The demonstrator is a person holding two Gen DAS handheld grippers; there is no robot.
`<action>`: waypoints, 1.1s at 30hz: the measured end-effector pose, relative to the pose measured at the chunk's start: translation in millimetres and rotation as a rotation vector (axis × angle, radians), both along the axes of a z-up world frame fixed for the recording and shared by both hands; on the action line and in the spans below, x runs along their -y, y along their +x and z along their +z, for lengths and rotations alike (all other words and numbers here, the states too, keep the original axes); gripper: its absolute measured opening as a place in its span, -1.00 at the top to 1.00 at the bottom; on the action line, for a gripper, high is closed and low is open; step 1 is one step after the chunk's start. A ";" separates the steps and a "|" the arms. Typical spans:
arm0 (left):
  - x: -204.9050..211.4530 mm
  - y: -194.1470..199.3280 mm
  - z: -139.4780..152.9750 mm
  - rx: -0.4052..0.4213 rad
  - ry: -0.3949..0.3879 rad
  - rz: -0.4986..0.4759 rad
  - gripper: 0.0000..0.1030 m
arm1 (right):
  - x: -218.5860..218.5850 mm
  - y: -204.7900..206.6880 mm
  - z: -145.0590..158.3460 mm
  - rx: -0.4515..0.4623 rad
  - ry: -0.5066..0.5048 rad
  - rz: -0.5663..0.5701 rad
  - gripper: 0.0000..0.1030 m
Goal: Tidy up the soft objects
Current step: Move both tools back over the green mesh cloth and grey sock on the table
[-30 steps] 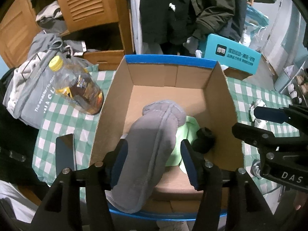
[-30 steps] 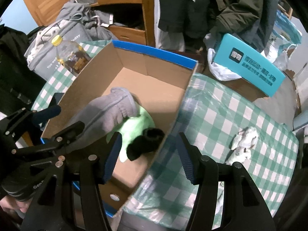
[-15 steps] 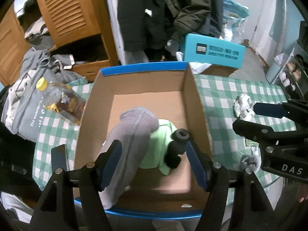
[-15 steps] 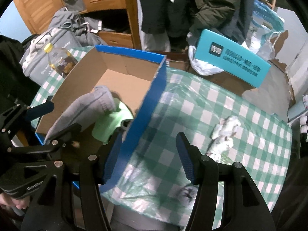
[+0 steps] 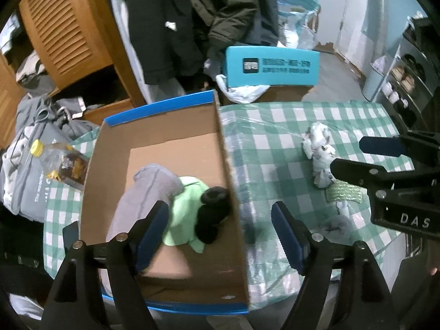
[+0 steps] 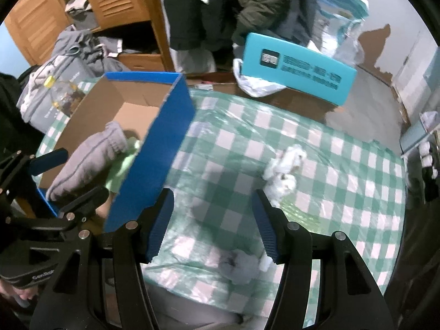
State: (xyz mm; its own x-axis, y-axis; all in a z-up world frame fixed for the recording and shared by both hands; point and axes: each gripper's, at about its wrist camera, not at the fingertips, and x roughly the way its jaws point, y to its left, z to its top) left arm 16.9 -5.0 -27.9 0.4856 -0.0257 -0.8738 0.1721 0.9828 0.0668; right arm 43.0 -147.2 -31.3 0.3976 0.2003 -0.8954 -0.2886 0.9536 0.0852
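A cardboard box (image 5: 228,170) with blue outer walls (image 6: 159,148) holds a long grey sock (image 5: 145,192), a light green cloth (image 5: 187,206) and a black rolled sock (image 5: 211,209). My left gripper (image 5: 220,220) hangs above the box's right wall. Its jaws are opening and nothing is pressed between them. My right gripper (image 6: 213,209) stands open over the checked tablecloth (image 6: 343,170), holding nothing. On the cloth lie a white patterned sock (image 6: 283,170) and a small grey sock (image 6: 239,266). The white patterned sock (image 5: 319,154) and the small grey sock (image 5: 338,224) also show in the left wrist view.
A bottle with a yellow cap (image 5: 60,162) lies left of the box, beside a grey bag (image 5: 24,176). A teal carton (image 6: 297,68) stands behind the table. A green glittery pad (image 5: 343,192) lies by the white sock. Wooden cupboards and hanging coats stand behind.
Both grippers have moved right, from over the box toward the tablecloth. The left gripper's jaws have widened and let go of the grey sock, which now lies in the box.
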 end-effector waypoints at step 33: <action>96.9 20.3 -59.3 -0.147 0.036 -0.133 -0.58 | 111.7 12.4 -73.4 -0.132 0.011 -0.192 -0.14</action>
